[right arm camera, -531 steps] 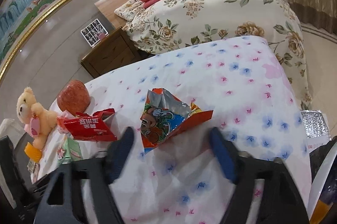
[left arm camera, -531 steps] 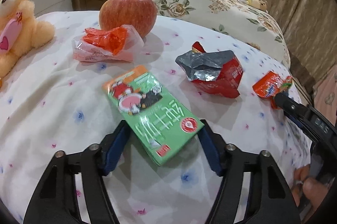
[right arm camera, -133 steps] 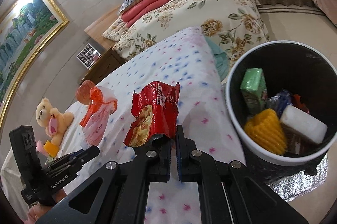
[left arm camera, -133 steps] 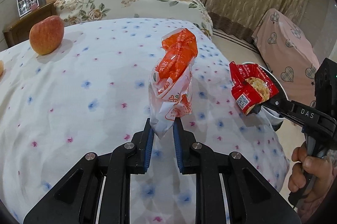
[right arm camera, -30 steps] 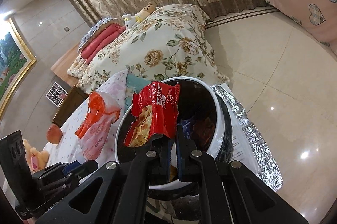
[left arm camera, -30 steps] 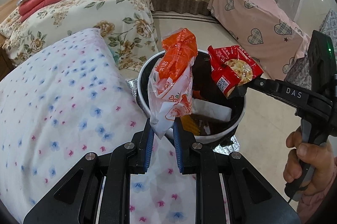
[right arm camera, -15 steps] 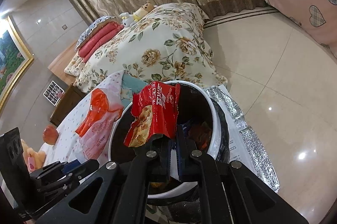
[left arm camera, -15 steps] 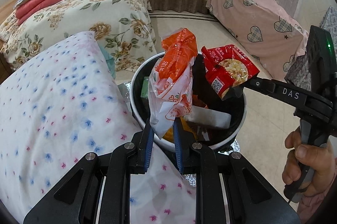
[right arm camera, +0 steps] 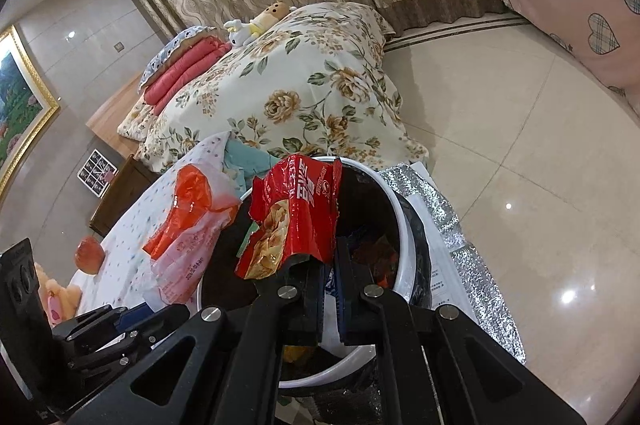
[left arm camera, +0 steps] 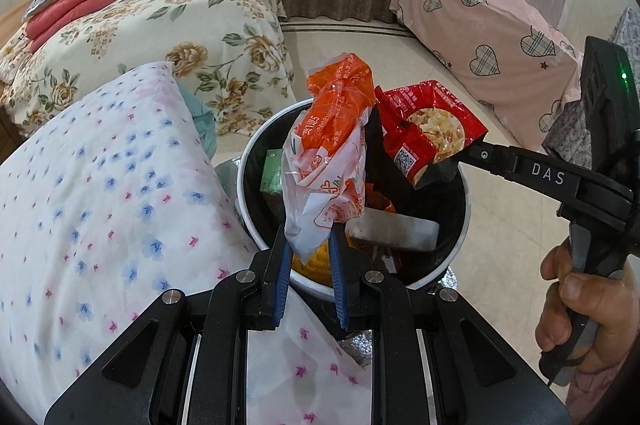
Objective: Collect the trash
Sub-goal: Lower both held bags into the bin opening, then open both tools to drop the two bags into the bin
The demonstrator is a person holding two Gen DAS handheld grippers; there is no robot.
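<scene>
The left gripper (left arm camera: 309, 257) had its blue-padded fingers (left arm camera: 280, 277) pinched on the lower tail of the orange-and-white plastic wrapper (left arm camera: 330, 145), which stood up from between them and leaned slightly forward over the near rim of the trash bin (left arm camera: 246, 209). The right gripper (right arm camera: 326, 289) had its fingers (right arm camera: 312, 295) closed on the bottom edge of the red snack bag (right arm camera: 296, 213); the bag rose straight ahead of the fingertips, above the bin's (right arm camera: 404, 249) dark opening. In the left wrist view the red snack bag (left arm camera: 430, 129) hung just right of the wrapper, nearly touching it, at the tip of the right gripper's black arm, with the person's right hand (left arm camera: 576, 305) around the handle.

Directly beyond and below the left fingers, the bin held a green carton (left arm camera: 272, 173) against its left wall, a white block (left arm camera: 394, 231) to the right and something yellow (left arm camera: 316, 261) partly hidden behind the finger pads. To the left of the left fingers lay the bench (left arm camera: 100, 193) under its flower-dotted white cloth, its edge touching or very near the bin. Crinkled silver foil (right arm camera: 468, 265) lay on the floor to the right of the right fingers, beside the bin. Farther ahead stood the bed (right arm camera: 304, 93) with a floral cover. An apple (right arm camera: 90, 255) sat on the bench (right arm camera: 132, 225) far to the left of the right fingers.
</scene>
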